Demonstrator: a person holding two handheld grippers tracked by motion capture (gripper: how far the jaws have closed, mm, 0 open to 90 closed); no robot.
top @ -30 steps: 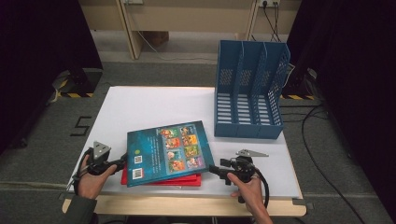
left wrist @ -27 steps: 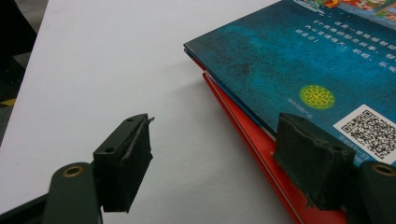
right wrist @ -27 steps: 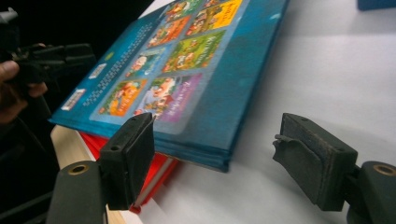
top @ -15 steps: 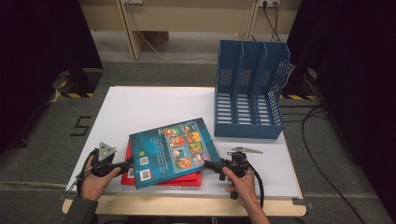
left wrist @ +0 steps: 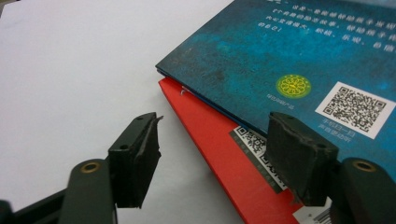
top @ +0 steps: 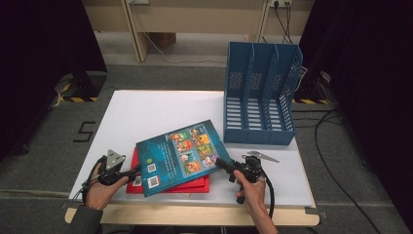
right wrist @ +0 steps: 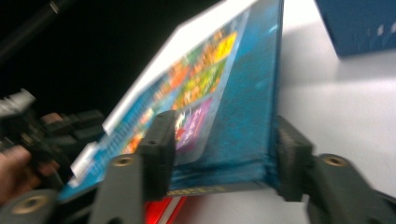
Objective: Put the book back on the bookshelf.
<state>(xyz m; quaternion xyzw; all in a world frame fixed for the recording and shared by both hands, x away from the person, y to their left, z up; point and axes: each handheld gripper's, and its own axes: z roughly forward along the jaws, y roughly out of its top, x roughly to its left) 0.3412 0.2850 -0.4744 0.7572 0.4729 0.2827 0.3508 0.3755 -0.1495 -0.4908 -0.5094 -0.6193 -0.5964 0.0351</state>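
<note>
Gripping the blue picture book [top: 179,157] from its right side, the right gripper [top: 220,163] has just been closing, with the book's corner between its jaws. In the right gripper view both pads sit against the cover and the book [right wrist: 219,93] tilts up off the red book [right wrist: 161,207] beneath. The left gripper [top: 134,171] sits at the stack's near left corner; its jaws have also been narrowing but stand apart, one over the bare white table [left wrist: 60,84], the other over the red book [left wrist: 219,149], pressing on nothing. The blue file rack [top: 260,95] stands upright, well apart at the back right. To do this well, the left gripper probably should slide under the raised blue cover alone, leaving the red book behind, so that both ends lift together.
</note>
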